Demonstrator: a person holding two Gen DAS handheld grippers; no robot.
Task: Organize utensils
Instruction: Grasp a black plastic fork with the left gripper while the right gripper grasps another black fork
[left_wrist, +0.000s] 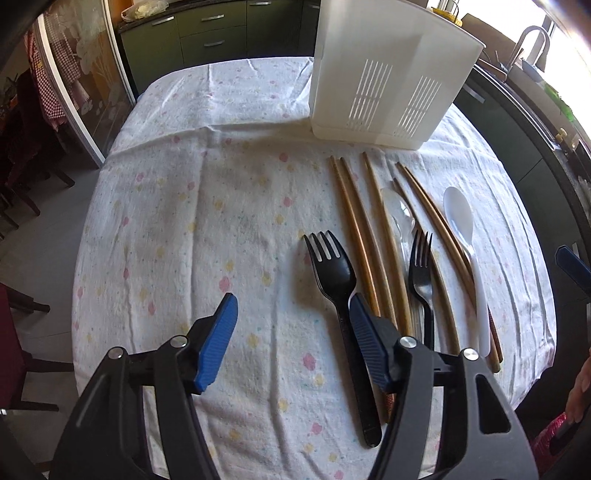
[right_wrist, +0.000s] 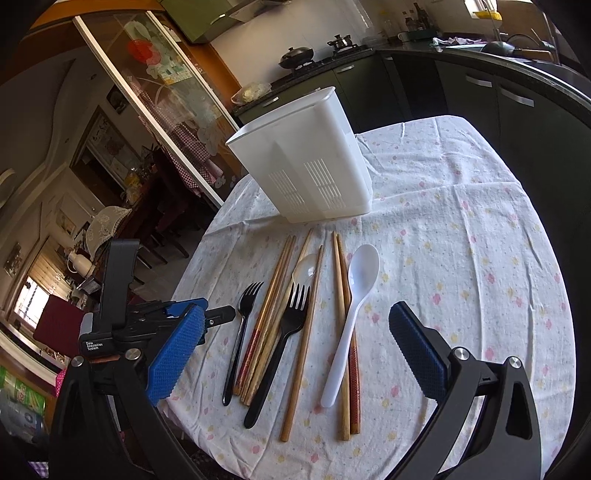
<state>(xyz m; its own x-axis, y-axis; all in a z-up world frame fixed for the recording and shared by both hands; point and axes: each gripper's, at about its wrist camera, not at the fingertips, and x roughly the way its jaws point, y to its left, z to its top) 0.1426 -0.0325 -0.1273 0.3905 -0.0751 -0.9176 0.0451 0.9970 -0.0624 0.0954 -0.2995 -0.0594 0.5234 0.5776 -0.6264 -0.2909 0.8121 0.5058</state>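
A white slotted utensil holder (left_wrist: 388, 74) (right_wrist: 310, 162) stands at the far side of the table. In front of it lie several wooden chopsticks (left_wrist: 354, 229) (right_wrist: 275, 306), two black forks (left_wrist: 332, 273) (right_wrist: 240, 332), a clear spoon (left_wrist: 399, 214) (right_wrist: 306, 267) and a white spoon (left_wrist: 463, 232) (right_wrist: 354, 306). My left gripper (left_wrist: 291, 314) is open above the cloth, its right finger just over the nearest black fork's handle. My right gripper (right_wrist: 295, 332) is open and empty above the utensils' handle ends. The second black fork (left_wrist: 421, 266) (right_wrist: 284, 332) lies among the chopsticks.
The round table carries a white flowered cloth (left_wrist: 207, 206) (right_wrist: 461, 240). Dark green kitchen cabinets (left_wrist: 207, 40) and a counter with a sink (left_wrist: 532, 55) lie beyond it. The left gripper's body (right_wrist: 122, 295) shows at the table's left edge. A glass sliding door (right_wrist: 155, 110) stands left.
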